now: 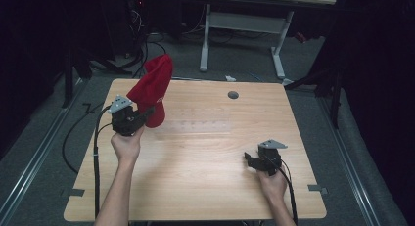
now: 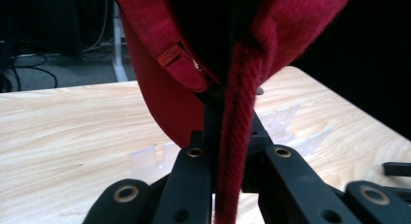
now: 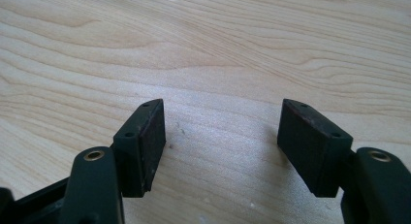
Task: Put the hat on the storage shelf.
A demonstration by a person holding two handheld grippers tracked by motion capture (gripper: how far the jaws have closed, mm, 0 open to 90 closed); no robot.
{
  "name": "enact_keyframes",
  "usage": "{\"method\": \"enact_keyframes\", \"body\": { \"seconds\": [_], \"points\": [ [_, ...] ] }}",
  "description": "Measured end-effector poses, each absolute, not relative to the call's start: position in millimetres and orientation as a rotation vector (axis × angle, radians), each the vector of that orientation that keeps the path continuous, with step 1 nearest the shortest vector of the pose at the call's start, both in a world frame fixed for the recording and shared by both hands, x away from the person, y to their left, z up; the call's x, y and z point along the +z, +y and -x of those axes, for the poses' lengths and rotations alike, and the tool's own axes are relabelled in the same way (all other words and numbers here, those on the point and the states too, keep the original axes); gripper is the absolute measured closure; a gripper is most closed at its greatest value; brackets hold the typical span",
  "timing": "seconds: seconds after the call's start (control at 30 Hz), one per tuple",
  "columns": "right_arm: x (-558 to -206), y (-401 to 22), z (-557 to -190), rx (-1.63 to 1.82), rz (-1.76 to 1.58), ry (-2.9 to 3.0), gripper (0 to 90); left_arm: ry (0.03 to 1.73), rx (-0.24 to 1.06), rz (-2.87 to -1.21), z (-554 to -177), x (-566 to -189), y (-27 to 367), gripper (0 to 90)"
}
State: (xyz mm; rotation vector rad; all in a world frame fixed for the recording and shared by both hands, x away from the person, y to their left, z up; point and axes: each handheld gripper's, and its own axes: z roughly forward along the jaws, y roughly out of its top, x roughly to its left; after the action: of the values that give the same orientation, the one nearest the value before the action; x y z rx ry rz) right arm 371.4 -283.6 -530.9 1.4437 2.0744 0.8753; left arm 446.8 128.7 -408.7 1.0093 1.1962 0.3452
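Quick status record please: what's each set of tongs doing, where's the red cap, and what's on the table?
held item: red cap, lifted off the table over its far left part
left tongs: shut on the cap's edge, which runs between the jaws in the left gripper view
right tongs: open, nothing between the pads, low over bare wood near the table's right front
table surface: light wood, round dark grommet near the far edge
cap contact with table: cannot tell
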Motion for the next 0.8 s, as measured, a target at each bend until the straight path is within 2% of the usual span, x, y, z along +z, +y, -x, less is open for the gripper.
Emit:
{"method": "enact_keyframes", "body": {
  "seconds": [0.8],
  "points": [
    [-531.0, -283.3, -371.3, 0.875, -1.438, 2.077, 33.9, 1.201, 0.441, -1.039, -466.7, -433.6, 120.1, 85.5]
  ]
}}
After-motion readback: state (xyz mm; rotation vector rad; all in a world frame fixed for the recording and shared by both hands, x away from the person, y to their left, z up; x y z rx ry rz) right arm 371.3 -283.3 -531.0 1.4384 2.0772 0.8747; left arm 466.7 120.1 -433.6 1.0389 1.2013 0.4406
